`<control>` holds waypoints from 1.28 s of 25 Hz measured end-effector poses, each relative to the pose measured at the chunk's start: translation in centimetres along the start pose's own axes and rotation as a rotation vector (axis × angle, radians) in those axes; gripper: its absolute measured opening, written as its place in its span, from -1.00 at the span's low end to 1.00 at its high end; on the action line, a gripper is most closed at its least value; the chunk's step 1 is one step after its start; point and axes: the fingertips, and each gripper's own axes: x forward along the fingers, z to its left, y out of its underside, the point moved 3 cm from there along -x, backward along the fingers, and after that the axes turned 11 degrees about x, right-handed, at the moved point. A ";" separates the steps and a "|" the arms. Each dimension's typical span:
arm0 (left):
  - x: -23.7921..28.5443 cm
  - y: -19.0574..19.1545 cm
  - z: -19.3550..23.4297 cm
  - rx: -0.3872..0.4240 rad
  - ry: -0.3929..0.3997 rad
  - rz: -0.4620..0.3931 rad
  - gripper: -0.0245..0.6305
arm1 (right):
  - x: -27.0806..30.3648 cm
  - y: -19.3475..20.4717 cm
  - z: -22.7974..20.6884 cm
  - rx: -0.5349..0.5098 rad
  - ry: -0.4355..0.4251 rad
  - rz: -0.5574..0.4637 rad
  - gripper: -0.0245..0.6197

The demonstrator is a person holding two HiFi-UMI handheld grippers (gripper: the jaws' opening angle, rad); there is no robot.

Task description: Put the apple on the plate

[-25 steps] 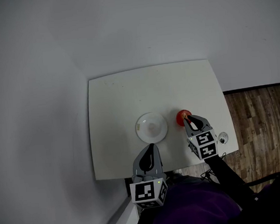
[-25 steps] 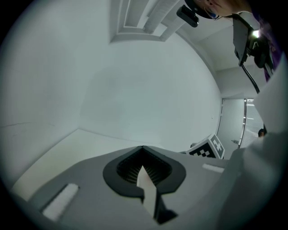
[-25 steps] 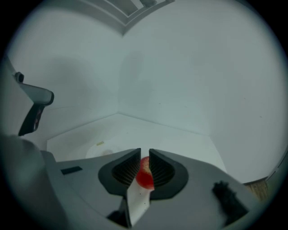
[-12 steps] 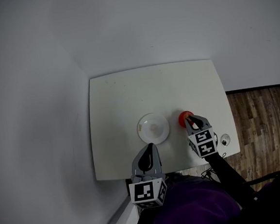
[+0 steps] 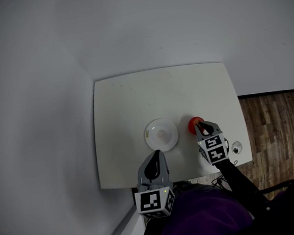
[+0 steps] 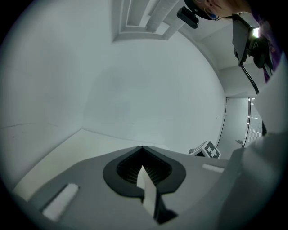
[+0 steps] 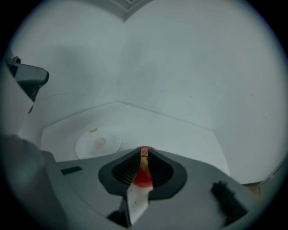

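Note:
A small red apple (image 5: 193,122) lies on the white table (image 5: 135,97), right of a white plate (image 5: 161,133). My right gripper (image 5: 201,128) sits at the apple's near right side, its tip overlapping the fruit in the head view. In the right gripper view its jaws stand a narrow gap apart, and the apple (image 7: 143,177) shows red through that gap and just past the tips. The gap is narrower than the apple. The plate (image 7: 98,143) lies ahead to the left. My left gripper (image 5: 155,166) is shut with nothing in it, hovering at the table's near edge below the plate.
A small round fitting (image 5: 236,145) sits at the table's near right corner. Grey walls meet behind the table's far and left sides. Wooden floor (image 5: 275,123) lies to the right. The person's dark sleeve (image 5: 239,183) trails behind the right gripper.
Almost nothing has changed. The whole head view has shifted a few pixels, and the right gripper stays at the apple.

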 end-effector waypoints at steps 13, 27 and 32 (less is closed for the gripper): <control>-0.1 -0.2 0.2 0.000 -0.010 -0.005 -0.90 | 0.0 -0.1 -0.2 -0.005 0.005 0.007 -0.84; 0.0 -0.1 0.2 -0.004 -0.011 -0.015 -0.90 | -0.2 -0.4 -0.5 -0.022 0.009 0.007 -0.88; -0.3 -0.1 0.3 -0.004 -0.019 -0.018 -0.90 | -0.2 -0.7 0.0 -0.033 -0.008 0.003 -0.88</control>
